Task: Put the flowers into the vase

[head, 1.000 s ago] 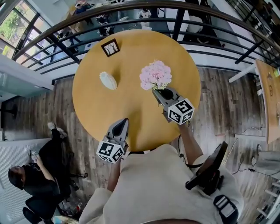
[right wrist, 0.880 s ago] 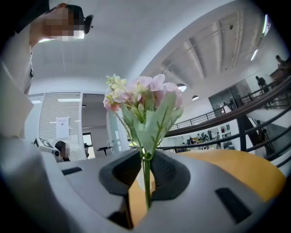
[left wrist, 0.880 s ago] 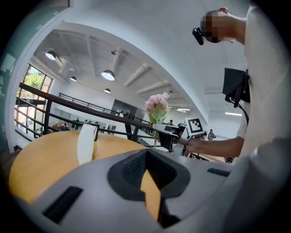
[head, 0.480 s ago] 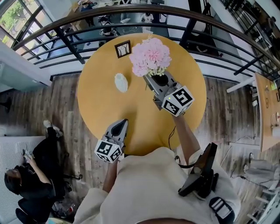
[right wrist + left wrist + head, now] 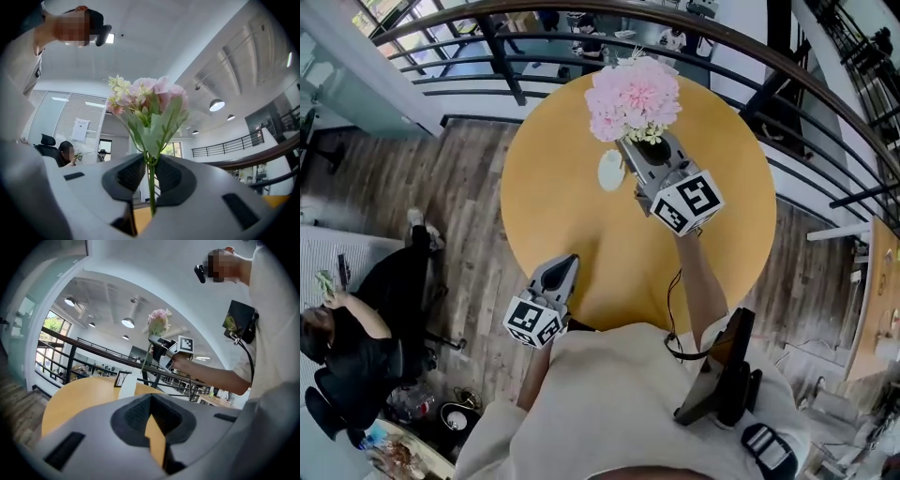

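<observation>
Your head camera looks steeply down on the round tabletop (image 5: 572, 216) from above your shoulders. Each tongs camera rides close behind its jaws, facing nearly level. The left one shares the flowers (image 5: 159, 320) and right tongs (image 5: 154, 342) with it.

Table (image 5: 581, 234) lies open around the vase (image 5: 610, 170); railing (image 5: 772, 47) bounds it.

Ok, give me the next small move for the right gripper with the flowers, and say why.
Probably shift the right gripper a little toward the white vase and line the stem up over its mouth before lowering. Its jaws are shut on the stem of the pink flowers, held above the table, and the vase stands just beside them with no stem in it.
</observation>
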A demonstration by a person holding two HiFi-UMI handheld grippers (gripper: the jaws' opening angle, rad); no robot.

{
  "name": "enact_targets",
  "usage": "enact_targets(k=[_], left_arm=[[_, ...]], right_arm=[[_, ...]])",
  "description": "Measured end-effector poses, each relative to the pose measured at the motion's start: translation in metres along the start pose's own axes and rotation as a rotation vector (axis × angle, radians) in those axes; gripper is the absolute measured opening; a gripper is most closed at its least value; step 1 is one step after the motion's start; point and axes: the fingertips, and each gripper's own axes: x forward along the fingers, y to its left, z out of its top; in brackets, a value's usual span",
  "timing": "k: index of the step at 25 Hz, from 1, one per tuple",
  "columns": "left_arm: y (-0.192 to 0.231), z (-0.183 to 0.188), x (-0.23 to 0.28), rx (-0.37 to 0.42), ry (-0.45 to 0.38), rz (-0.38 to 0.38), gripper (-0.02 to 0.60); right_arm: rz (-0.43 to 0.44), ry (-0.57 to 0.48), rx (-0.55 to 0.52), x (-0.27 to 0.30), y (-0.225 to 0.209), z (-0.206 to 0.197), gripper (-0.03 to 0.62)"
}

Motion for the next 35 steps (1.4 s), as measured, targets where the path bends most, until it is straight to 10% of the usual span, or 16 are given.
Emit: enact_targets(k=[35], left_arm=[[0.013, 0.008, 0.051, 0.017, 0.039, -0.092, 0.006]], right_arm=[[-0.083, 0.193, 0.082, 0.002, -0.007, -0.130, 0.084]])
